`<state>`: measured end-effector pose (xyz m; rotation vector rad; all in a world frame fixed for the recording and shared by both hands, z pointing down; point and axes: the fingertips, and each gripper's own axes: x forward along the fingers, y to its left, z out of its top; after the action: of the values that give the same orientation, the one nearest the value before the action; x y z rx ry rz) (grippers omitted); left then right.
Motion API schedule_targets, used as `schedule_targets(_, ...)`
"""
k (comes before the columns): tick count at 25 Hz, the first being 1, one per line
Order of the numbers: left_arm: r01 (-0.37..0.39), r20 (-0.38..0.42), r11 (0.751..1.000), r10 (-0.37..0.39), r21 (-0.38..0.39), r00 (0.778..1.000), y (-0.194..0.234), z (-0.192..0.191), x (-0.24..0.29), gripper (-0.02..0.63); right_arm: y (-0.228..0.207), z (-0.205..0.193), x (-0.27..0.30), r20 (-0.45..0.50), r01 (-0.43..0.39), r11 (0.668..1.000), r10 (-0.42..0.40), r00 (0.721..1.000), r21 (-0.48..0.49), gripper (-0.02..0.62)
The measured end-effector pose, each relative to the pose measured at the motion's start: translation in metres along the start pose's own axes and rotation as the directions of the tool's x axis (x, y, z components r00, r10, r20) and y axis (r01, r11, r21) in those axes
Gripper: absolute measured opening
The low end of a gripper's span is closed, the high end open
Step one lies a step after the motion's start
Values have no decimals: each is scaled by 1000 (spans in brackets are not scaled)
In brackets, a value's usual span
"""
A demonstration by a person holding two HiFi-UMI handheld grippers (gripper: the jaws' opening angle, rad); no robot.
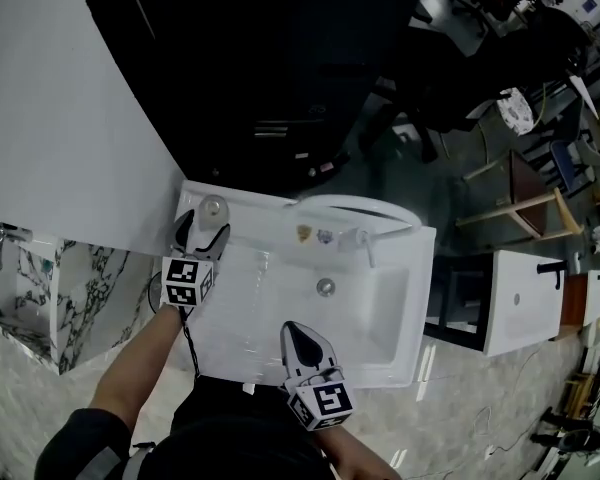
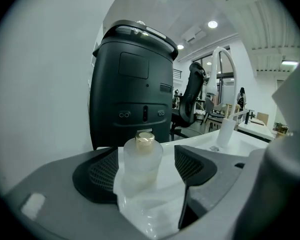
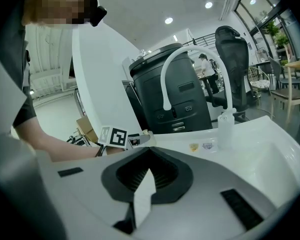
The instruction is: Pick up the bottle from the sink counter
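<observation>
Standing upright between the wide-spread jaws of the left gripper (image 2: 146, 173), the frosted bottle (image 2: 142, 156) with a gold cap sits on a corner of the sink counter (image 1: 421, 268). The pads flank it and the right one is clearly apart. A black bin-like unit (image 2: 132, 84) lies beyond the gripper's tips, with a white arched faucet (image 2: 225, 59) off to their right. The right gripper (image 1: 298, 336) is over the counter's near edge, jaws closed together with nothing between them.

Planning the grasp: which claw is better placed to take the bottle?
Left. The left claw is open with the bottle between its jaws. The right claw is shut, at the front edge of the sink, well away.
</observation>
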<state>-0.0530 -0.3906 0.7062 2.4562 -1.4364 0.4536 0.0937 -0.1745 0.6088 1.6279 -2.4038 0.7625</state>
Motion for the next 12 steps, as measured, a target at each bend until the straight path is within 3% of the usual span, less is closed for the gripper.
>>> schedule_targets(5, 1, -12, 999, -2, -34, 1000, 5, -1, 24, 350, 2, -4, -3, -9, 5, 1000, -5, 1000, 9, 5)
schedule_targets(12, -15, -29, 1000, 16, 6, 999, 7, -2, 41, 351, 5, -4, -4, -12, 15, 1000, -15, 1000, 16, 5)
